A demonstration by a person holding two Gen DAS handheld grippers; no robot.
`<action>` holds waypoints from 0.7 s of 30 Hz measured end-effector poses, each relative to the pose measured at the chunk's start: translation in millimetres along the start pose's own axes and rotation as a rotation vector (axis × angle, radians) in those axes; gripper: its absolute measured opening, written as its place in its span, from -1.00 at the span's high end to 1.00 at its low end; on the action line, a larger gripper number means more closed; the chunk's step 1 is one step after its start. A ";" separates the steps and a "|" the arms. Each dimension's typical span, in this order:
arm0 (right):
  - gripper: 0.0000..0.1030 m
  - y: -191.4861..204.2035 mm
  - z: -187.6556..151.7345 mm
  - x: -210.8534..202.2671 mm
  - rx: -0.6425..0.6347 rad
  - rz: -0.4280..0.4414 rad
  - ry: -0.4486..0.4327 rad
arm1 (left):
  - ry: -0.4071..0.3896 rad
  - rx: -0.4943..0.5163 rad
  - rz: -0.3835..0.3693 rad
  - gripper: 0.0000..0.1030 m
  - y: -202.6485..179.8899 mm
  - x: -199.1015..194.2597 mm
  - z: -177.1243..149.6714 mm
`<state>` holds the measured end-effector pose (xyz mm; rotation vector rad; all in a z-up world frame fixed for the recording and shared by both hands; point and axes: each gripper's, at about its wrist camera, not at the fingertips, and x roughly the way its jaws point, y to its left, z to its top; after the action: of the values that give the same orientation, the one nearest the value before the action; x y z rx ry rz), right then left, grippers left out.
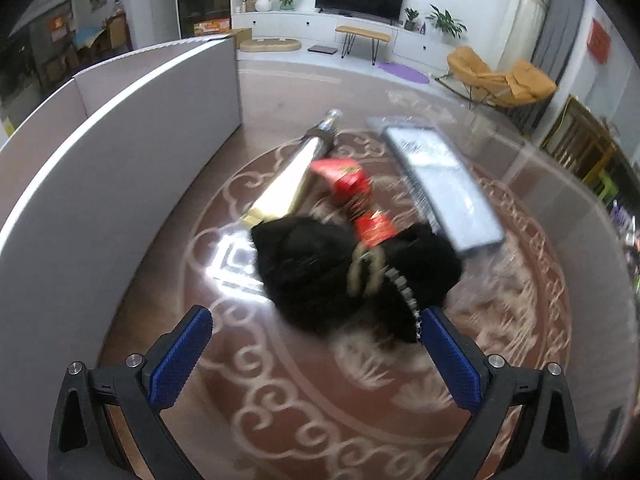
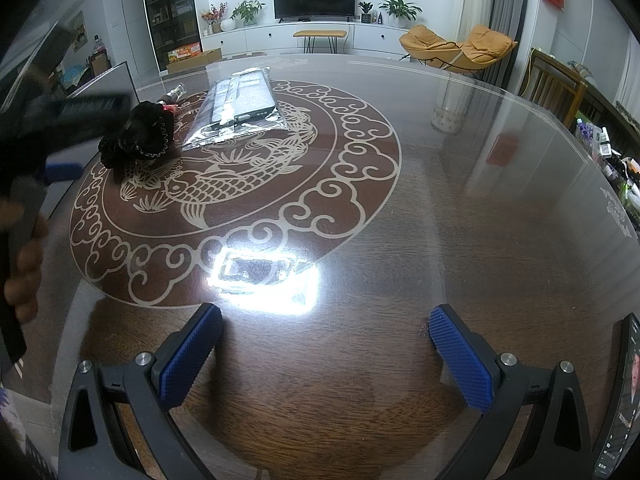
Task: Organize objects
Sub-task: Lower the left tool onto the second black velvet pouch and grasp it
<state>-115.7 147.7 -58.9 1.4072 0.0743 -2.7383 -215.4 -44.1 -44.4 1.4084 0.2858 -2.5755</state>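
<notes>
Objects lie grouped on the glass-topped table [image 2: 460,208], left of its centre. From left to right in the left wrist view: a grey panel [image 1: 120,152] stands upright along the table edge; a gold tube [image 1: 288,184] with a silver cap lies beside it; a red wrapper [image 1: 352,188] rests against the tube and on a black scrunchie [image 1: 320,276]; a bagged keyboard [image 1: 440,184] lies just right of these. Left gripper [image 1: 316,344] hovers over the scrunchie, jaws apart, holding nothing. Right gripper [image 2: 326,342] hangs over bare table nearer the viewer, well apart from the group, jaws apart and empty. A phone [image 2: 624,400] lies at the far right edge.
</notes>
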 end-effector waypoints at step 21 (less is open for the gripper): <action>-1.00 0.2 0.0 0.2 0.000 0.000 0.000 | 0.004 0.012 -0.183 -1.00 41.6 -53.5 -50.4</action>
<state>-115.9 147.5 -59.0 1.4071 0.0744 -2.7381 -135.5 -67.1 -29.1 1.4551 0.4183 -2.7224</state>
